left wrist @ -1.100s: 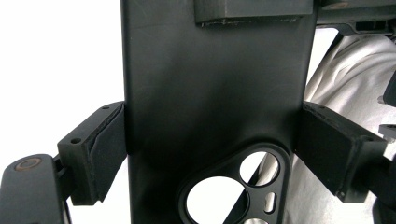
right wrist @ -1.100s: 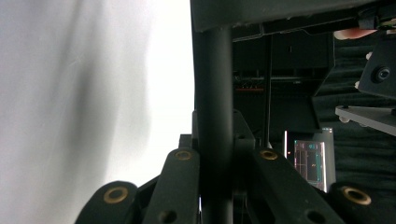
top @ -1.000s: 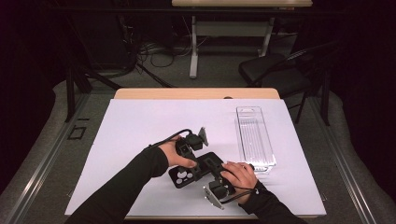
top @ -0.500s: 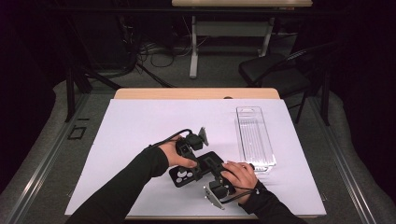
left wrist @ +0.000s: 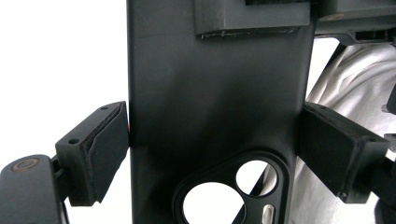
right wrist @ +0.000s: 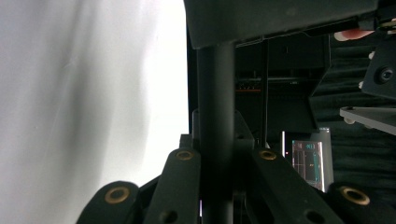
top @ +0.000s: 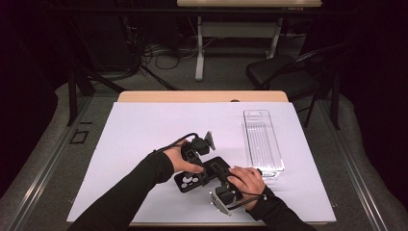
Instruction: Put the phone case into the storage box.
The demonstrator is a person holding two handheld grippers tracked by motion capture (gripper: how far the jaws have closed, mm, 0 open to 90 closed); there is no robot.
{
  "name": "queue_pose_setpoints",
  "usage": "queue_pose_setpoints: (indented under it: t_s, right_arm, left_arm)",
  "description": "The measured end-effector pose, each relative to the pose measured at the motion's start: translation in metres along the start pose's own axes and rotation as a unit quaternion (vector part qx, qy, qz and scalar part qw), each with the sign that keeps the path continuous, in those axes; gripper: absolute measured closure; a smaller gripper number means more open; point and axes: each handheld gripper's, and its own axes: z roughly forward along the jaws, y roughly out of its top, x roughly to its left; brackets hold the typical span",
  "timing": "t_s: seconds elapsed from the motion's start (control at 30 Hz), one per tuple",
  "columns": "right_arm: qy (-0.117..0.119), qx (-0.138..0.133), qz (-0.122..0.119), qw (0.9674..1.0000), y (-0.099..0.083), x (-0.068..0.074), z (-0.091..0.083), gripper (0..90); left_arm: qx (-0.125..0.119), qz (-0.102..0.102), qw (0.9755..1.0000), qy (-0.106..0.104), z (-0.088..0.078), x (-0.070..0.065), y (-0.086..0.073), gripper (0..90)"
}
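A black phone case [top: 190, 182] with round camera cut-outs hangs just above the white table sheet [top: 144, 130] near its front middle. In the left gripper view the case [left wrist: 210, 102] stands upright, and my left gripper [left wrist: 215, 149] is shut across its width with one pad [left wrist: 100, 154] on each long edge. From the high view the left gripper [top: 204, 166] reaches in from the upper left. My right gripper [top: 222, 180] comes from below. In the right gripper view its jaws [right wrist: 216, 158] are shut on the case's thin edge [right wrist: 215, 116].
A clear plastic tray [top: 262, 142] lies lengthwise on the sheet's right side, close to the right hand. A bare wooden strip [top: 202, 96] marks the table's far edge. A black chair [top: 284, 72] and a desk frame stand beyond the table.
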Motion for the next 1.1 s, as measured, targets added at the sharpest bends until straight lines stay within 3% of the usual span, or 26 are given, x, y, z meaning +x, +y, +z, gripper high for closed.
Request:
queue_pose_setpoints:
  t_s: [0.17,0.2,0.27,0.47,0.87,1.1]
  right_arm:
    - [0.003,0.001,0.001,1.0,0.0,0.001,0.001,86.2]
    - [0.002,0.014,-0.004,0.9999,0.0,0.0,-0.001,86.2]
    - [0.006,0.003,0.003,1.0,-0.001,0.001,0.001,86.2]
    - [0.008,0.005,0.004,0.9999,-0.001,0.001,0.001,86.1]
    - [0.01,0.009,0.014,0.9998,-0.005,-0.003,-0.001,86.1]
    - [0.019,0.004,0.023,0.9995,-0.006,-0.003,-0.002,86.1]
  left_arm:
    - [-0.005,-0.002,1.0,0.0,-0.003,-0.002,-0.001,12.8]
    - [-0.007,-0.001,1.0,-0.001,-0.003,-0.002,-0.001,12.8]
    - [-0.006,0.001,1.0,0.0,-0.004,-0.001,-0.002,12.8]
    - [-0.01,-0.002,0.9999,0.002,-0.008,-0.001,-0.006,13.1]
    - [-0.046,-0.016,0.9987,0.016,-0.028,0.009,-0.024,14.5]
    - [-0.073,-0.031,0.9966,0.025,-0.036,0.018,-0.037,15.6]
